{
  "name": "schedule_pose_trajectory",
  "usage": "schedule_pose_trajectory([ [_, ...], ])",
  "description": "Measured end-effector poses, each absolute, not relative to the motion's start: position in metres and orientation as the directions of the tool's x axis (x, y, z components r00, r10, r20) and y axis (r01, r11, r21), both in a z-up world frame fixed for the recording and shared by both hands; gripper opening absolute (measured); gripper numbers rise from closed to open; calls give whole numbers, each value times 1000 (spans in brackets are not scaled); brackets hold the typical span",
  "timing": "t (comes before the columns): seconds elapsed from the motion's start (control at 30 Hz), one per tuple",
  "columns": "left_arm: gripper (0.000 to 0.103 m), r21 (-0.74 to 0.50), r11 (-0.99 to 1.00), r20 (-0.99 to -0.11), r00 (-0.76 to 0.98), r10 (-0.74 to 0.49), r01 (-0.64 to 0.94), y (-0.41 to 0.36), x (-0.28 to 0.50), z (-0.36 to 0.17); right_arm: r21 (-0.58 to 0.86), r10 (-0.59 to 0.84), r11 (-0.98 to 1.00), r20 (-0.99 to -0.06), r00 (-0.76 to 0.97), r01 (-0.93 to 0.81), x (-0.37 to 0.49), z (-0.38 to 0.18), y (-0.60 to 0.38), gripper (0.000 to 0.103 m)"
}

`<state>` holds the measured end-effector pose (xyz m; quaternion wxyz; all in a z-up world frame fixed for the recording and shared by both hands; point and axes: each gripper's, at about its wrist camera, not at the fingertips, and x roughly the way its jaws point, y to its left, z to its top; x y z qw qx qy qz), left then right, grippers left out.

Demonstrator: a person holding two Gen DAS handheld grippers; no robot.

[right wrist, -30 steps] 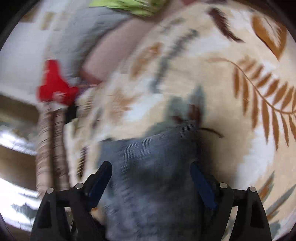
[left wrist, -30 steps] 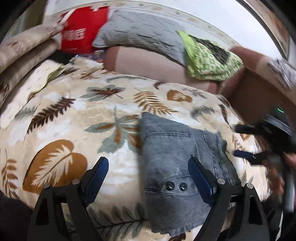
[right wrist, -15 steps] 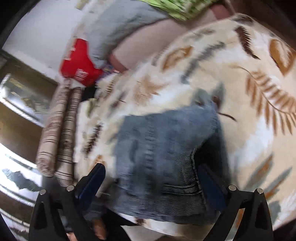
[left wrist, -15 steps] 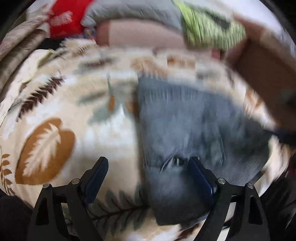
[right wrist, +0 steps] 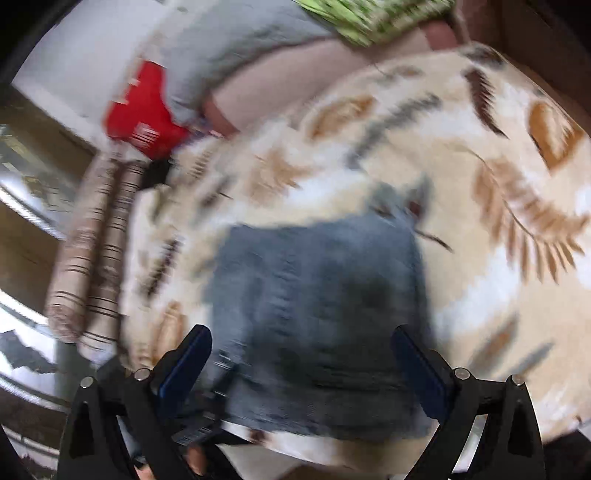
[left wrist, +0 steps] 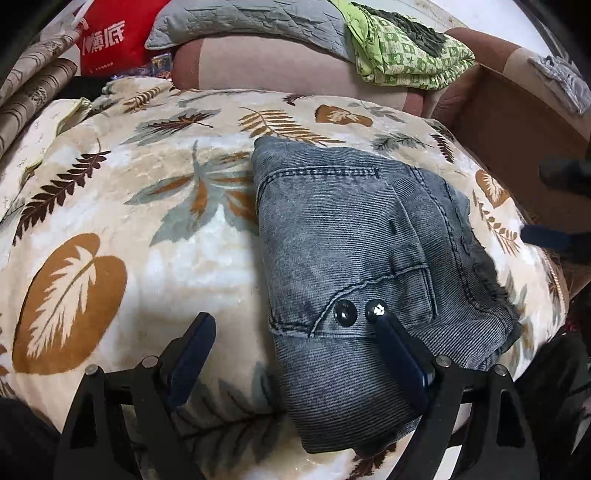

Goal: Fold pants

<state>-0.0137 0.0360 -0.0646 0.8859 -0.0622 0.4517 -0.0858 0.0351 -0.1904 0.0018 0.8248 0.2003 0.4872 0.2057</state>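
The grey-blue denim pants (left wrist: 354,258) lie folded into a compact stack on the leaf-patterned blanket (left wrist: 110,229), two dark buttons facing me. My left gripper (left wrist: 291,332) is open and empty, just above the stack's near edge, its right finger (left wrist: 399,354) over the denim. My right gripper (right wrist: 303,347) is open and empty, hovering over the pants (right wrist: 317,317) in a blurred view. It also shows in the left wrist view (left wrist: 554,206) at the far right edge.
A red bag (left wrist: 107,40), a grey quilted cushion (left wrist: 251,18) and a green patterned cloth (left wrist: 406,55) lie along the sofa back. Rolled striped fabric (left wrist: 33,88) is at the left. A brown armrest (left wrist: 517,122) bounds the right.
Both grippers have shifted over the folded pants while staying open. The left view drew closer to the stack; the right view swung and remains blurred.
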Motion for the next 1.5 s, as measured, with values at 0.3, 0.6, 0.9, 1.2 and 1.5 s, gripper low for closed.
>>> schedule_pose_trajectory([
  [0.3, 90, -232, 968, -787, 566, -245, 96, 41, -12, -69, 442, 435, 895, -831, 347, -64, 67, -71, -185, 100],
  [0.6, 90, -232, 968, -789, 565, -243, 92, 42, -12, -69, 522, 533, 839, -727, 433, -156, 72, -3, -168, 100],
  [0.9, 90, -235, 967, -785, 567, -250, 101, 43, -14, -68, 534, 508, 845, -778, 369, -36, 109, -78, -181, 103],
  [1.2, 90, -470, 882, -632, 699, -336, -1, 88, -21, -39, 392, 420, 907, -819, 390, -154, 106, -12, -168, 103],
  [1.5, 90, -605, 796, -656, 550, -518, 28, 72, -6, -70, 134, 224, 840, -968, 111, -526, 183, 2, 3, 103],
])
